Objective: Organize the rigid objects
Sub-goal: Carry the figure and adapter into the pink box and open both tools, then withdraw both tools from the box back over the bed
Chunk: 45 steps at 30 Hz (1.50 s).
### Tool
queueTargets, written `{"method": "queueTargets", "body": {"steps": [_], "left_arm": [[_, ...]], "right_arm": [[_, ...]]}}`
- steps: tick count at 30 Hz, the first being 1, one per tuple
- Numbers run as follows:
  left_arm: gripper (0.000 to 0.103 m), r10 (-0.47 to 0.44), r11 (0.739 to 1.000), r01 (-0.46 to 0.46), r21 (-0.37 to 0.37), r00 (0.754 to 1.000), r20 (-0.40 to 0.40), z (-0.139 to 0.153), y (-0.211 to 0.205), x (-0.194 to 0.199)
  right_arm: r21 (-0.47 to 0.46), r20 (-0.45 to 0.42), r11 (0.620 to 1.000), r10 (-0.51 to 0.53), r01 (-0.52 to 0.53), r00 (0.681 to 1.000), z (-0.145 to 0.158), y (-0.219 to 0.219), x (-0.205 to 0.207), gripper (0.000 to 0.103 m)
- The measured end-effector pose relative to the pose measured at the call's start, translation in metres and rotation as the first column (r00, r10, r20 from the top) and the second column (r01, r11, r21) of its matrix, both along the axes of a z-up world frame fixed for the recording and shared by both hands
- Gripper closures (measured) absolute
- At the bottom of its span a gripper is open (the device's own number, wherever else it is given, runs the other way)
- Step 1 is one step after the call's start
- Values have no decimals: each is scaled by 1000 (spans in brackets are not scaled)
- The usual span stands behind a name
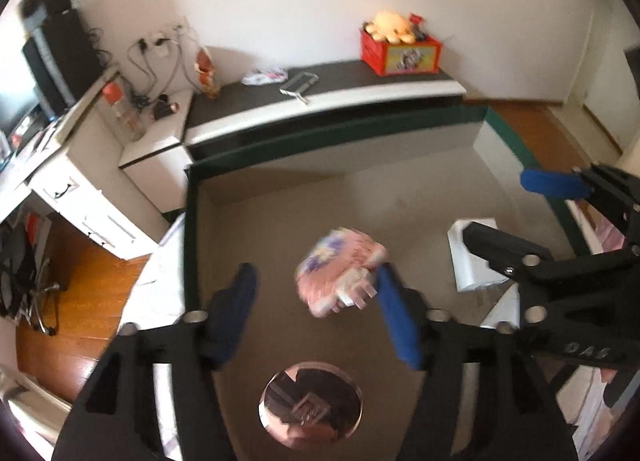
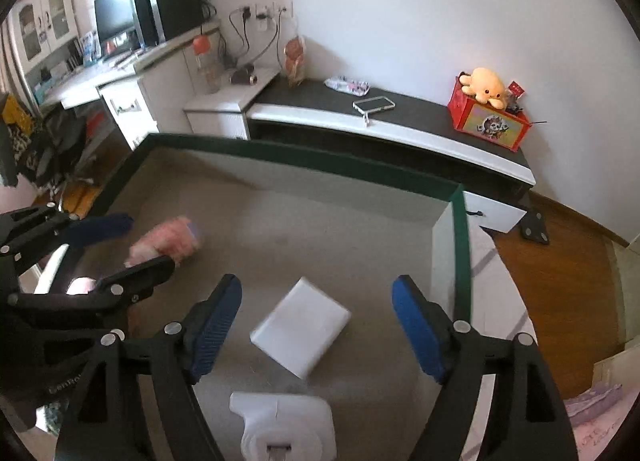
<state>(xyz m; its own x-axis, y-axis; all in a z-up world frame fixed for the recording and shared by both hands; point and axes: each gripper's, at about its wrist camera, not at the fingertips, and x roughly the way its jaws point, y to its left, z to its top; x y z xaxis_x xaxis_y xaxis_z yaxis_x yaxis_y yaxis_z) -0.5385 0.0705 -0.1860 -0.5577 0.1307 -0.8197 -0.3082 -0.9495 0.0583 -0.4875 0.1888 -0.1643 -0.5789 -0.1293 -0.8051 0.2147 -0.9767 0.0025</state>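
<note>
- Left hand-held gripper (image 1: 316, 297) spread; pink packet (image 1: 340, 271) loose at its one o'clock.
- Right hand-held gripper (image 2: 318, 325) spread over white box (image 2: 301, 325).
- Release step; next probably fetching another item.

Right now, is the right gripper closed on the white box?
No. The right gripper is open, its pads clear of the white box.

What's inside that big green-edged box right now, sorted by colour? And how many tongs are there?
Pink packets: 1, the pink packet, blurred.
White boxes: 1, the white box.
Tongs above the green-edged box: 2, the left tongs and right tongs, both open.
Total: 2 things in the box, 2 tongs.
</note>
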Motion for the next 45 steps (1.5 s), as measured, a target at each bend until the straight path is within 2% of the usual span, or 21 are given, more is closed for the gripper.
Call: {"method": "queueTargets", "body": {"steps": [2,4,9,13,18,24,28,31,34,45], "left_arm": [[23,9,999,-8,34,999,-33,13,-9,15],[10,30,999,-26,34,995,-97,30,-19,37],[0,77,996,-67,52,965,-249,69,-43,100],[0,132,990,-106,92,925,-355,95,-65,161],[0,205,977,-155,146,869,-450,112,-79,237],[0,229,972,-167,166,833,-504,113,-86,312],[0,252,966,-176,190,810,-530,110,-87,353],[0,250,967,-176,184,802,-542,109,-84,374],[0,231,972,-165,167,798,-557,108,-80,387],[0,200,978,-132,163,820,-536,99,-79,403]], "right_arm": [[-7,-33,1000,-3,3,999,11,1,12,22],[-14,-71,1000,-6,5,997,24,1,27,21],[-33,-187,999,-15,9,982,61,4,81,15],[-51,-285,999,-24,9,958,87,5,137,15],[-51,-382,998,-41,23,923,102,2,204,15],[-38,-501,992,-120,117,857,106,6,285,15],[-88,-551,985,-174,151,816,106,11,329,14],[-95,-586,978,-205,185,784,105,12,354,14],[-111,-595,974,-226,200,772,104,14,369,14],[-93,-571,973,-228,213,789,96,11,392,14]]}}
